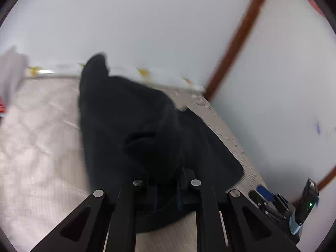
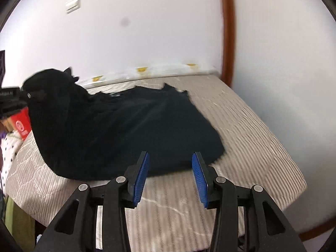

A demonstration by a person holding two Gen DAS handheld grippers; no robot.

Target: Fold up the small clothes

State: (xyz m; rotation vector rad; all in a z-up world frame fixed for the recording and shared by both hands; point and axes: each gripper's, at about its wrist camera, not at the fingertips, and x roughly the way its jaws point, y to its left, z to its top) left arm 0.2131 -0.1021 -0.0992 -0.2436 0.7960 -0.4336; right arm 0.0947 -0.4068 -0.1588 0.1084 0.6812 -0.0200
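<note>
Bed (image 2: 252,126) with striped beige cover carries one black garment (image 2: 126,126), spread directly ahead of the right gripper (image 2: 171,157), partly raised at left.

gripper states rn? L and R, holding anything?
Left gripper: shut on the black garment, lifting one edge off the striped mattress.
Right gripper: open, empty, blue pads apart just short of the garment's near edge.
</note>
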